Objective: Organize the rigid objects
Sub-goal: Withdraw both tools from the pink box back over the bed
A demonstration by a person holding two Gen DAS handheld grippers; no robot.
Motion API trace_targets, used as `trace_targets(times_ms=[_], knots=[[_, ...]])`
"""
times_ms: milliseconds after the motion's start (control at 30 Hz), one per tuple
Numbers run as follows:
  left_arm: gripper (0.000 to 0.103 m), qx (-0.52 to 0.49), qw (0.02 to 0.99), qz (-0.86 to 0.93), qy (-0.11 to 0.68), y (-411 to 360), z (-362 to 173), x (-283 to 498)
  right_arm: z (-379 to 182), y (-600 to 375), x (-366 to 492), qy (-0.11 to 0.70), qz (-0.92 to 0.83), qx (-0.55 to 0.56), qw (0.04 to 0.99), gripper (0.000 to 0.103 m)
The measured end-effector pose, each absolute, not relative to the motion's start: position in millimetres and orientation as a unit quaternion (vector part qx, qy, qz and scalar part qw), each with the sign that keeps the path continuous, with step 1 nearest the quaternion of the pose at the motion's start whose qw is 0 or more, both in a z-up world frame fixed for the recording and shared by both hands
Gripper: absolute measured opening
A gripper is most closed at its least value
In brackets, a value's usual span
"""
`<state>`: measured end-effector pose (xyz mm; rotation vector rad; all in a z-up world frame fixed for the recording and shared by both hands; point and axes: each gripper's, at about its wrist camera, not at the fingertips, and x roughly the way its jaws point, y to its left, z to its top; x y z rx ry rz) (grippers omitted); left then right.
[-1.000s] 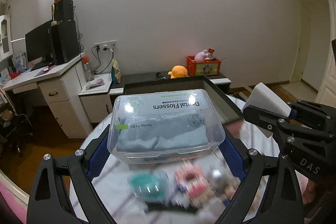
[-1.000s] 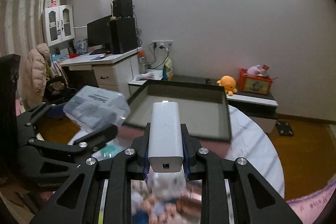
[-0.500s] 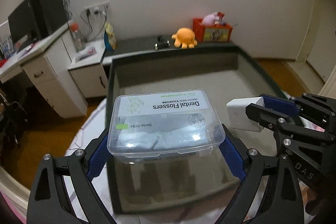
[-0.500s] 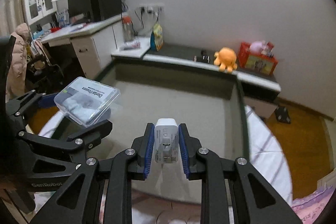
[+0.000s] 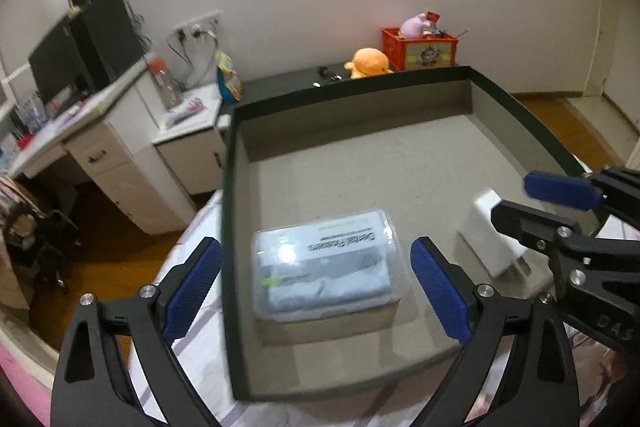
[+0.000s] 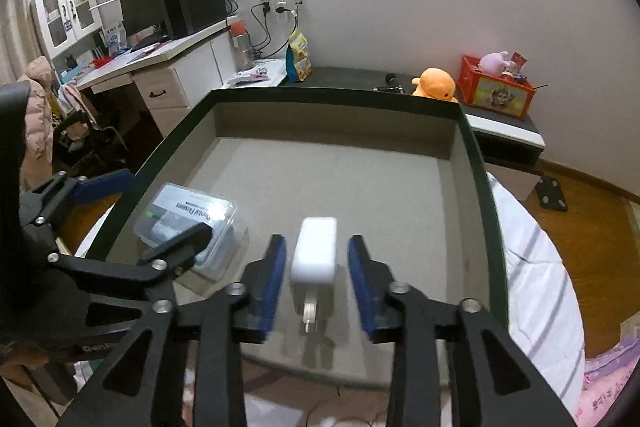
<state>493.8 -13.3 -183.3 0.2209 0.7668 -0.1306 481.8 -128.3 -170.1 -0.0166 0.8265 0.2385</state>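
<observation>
Right gripper (image 6: 316, 283) is opening its jaws, and the white charger (image 6: 314, 251) sits between the blue pads, apparently touching neither, on the floor of the dark tray (image 6: 474, 163). Left gripper (image 5: 316, 291) stands spread wide; the clear floss box (image 5: 326, 263) lies free between its pads, in the tray near its left wall, well apart from the charger. To complete the release well, each operator hand should probably finish spreading the jaws before withdrawing, then draw back along the finger line, so that no pad drags or tips either item
</observation>
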Motion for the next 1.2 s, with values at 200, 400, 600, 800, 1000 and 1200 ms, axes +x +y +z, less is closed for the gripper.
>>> trace_targets(times_ms=[200,400,600,800,1000,1200], knots=[[0.103,0.095,0.943,-0.047,0.316,0,-143,446,-142,-131,447,0.369,0.118,-0.005,0.922,0.075],[0.103,0.076,0.97,-0.034,0.23,20,-95,365,-92,-124,382,0.294,0.111,-0.02,0.949,0.088],[0.103,0.067,0.982,-0.019,0.176,30,-79,289,-67,-118,304,0.221,0.104,-0.03,0.969,0.103],[0.103,0.041,0.987,-0.027,0.15,35,-82,220,-71,-118,228,0.174,0.077,-0.046,0.981,0.103],[0.103,0.051,0.991,-0.006,0.122,24,-98,169,-89,-124,175,0.15,0.045,-0.039,0.987,0.103],[0.103,0.053,0.99,-0.023,0.127,14,-108,154,-104,-129,152,0.142,0.034,-0.034,0.989,0.103]])
